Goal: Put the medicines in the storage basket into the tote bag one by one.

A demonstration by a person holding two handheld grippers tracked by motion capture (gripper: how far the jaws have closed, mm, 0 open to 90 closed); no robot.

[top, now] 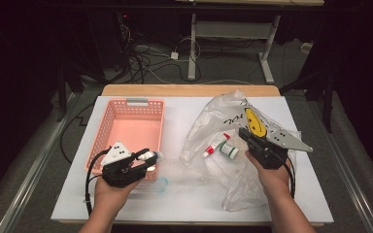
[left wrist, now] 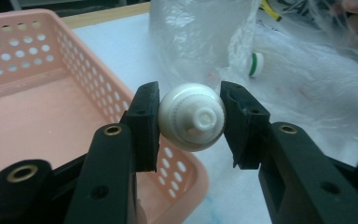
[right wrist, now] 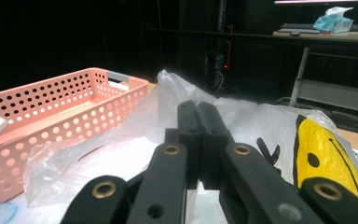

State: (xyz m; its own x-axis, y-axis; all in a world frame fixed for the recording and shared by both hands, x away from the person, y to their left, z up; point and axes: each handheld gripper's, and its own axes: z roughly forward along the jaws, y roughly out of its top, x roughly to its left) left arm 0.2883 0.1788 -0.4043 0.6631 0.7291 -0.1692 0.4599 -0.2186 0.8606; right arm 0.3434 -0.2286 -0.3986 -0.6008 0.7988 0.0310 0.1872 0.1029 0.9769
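The left gripper (left wrist: pixel 191 119) clamps a small white round plastic bottle (left wrist: pixel 192 122) between its two black pads, jaws part-way open and pressed on either side of the bottle's cap end, right at the near corner of the pink perforated plastic basket (top: pixel 111 127). Across the white table (top: pixel 184 194), the right gripper (right wrist: pixel 198 140) has its jaws fully together, pinching a fold of the clear crinkled plastic bag with a yellow smiley face (top: pixel 213 121). Inside that bag lie a red-and-white tube (top: pixel 210 152) and a green-capped white bottle (top: pixel 229 150), just beside each other.
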